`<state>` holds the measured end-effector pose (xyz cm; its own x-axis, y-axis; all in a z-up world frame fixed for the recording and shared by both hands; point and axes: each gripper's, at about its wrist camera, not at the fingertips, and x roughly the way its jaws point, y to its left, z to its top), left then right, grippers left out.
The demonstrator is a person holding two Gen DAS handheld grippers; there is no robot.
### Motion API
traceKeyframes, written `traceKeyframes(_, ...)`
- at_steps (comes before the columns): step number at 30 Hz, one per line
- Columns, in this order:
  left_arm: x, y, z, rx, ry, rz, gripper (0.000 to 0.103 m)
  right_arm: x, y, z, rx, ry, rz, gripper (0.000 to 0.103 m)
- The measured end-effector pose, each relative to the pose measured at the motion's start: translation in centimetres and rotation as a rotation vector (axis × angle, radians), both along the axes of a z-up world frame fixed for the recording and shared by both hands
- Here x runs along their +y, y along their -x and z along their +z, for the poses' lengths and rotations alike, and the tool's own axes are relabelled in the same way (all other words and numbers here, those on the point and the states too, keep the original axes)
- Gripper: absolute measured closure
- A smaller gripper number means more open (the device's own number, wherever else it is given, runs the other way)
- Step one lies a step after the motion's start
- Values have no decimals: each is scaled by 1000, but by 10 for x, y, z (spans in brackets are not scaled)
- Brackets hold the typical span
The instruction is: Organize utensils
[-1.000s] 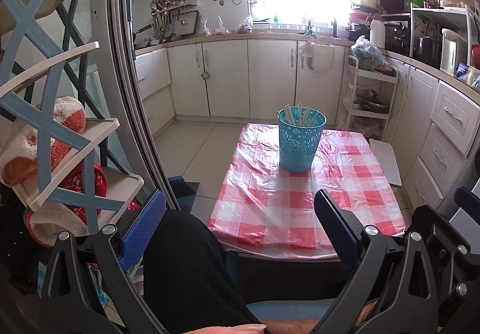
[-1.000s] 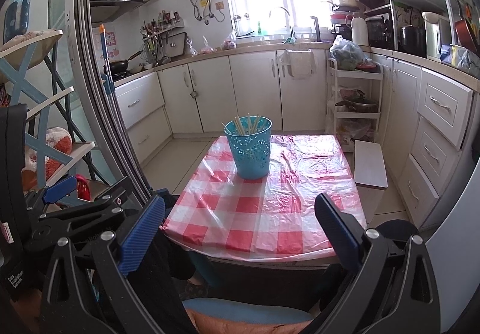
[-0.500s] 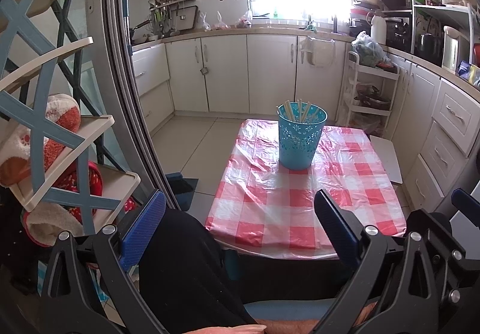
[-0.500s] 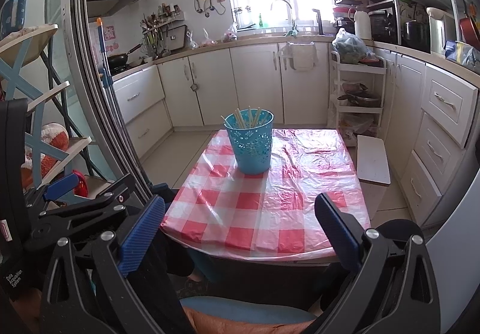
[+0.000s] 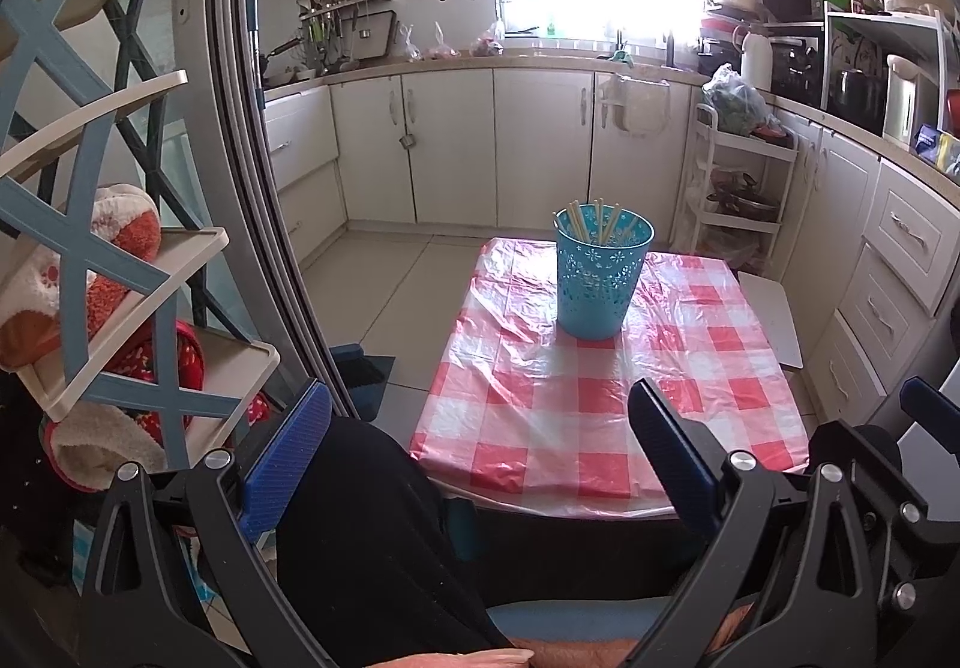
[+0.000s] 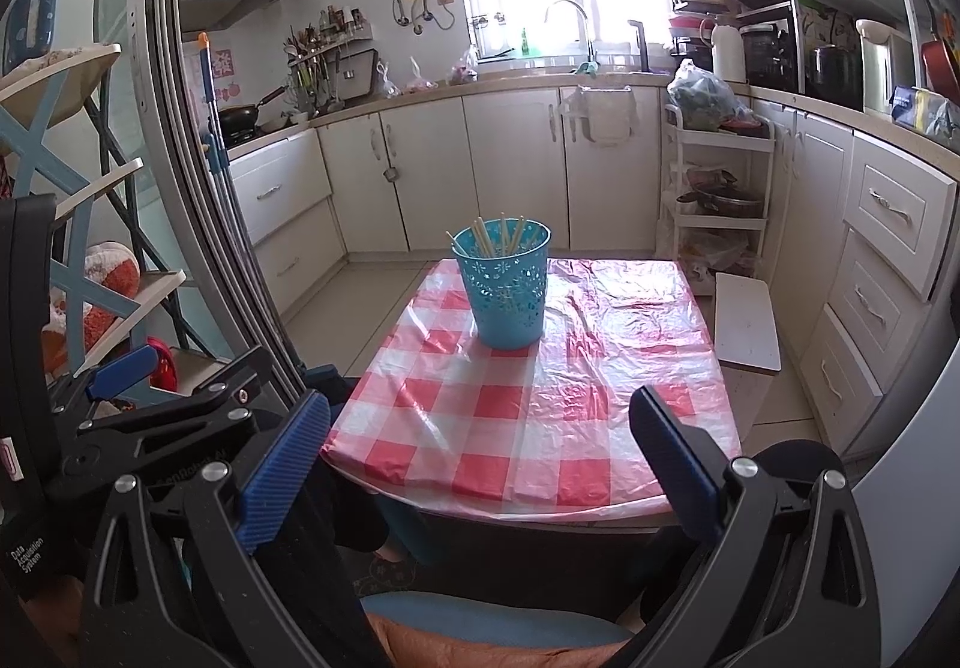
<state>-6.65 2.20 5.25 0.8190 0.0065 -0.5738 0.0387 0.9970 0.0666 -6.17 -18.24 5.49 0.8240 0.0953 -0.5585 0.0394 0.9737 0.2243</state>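
Observation:
A light blue perforated basket stands upright on the far part of a table with a red and white checked cloth. Several pale chopsticks stick up out of it. It also shows in the right wrist view, with the chopsticks inside. My left gripper is open and empty, held back from the table's near edge above my dark-trousered lap. My right gripper is open and empty too, over the near edge of the cloth. The left gripper's body shows at its left.
A blue and cream shelf rack with slippers stands at the left beside a sliding door frame. A white board sticks out at the table's right. White cabinets and a trolley line the right side.
Both views have drifted slightly; the basket and table sit a little higher and nearer in frame. Both grippers stay open and empty. Nothing on the table has moved.

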Motion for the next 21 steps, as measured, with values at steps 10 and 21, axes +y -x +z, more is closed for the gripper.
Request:
traceKeyframes(10, -11, -51, -24, 71, -14, -39, 8, -18, -55, -42, 122, -15, -25, 7)
traceKeyframes(21, -26, -153, -72, 203, -26, -39, 8, -79, -216, -161, 325, 44, -147, 7)
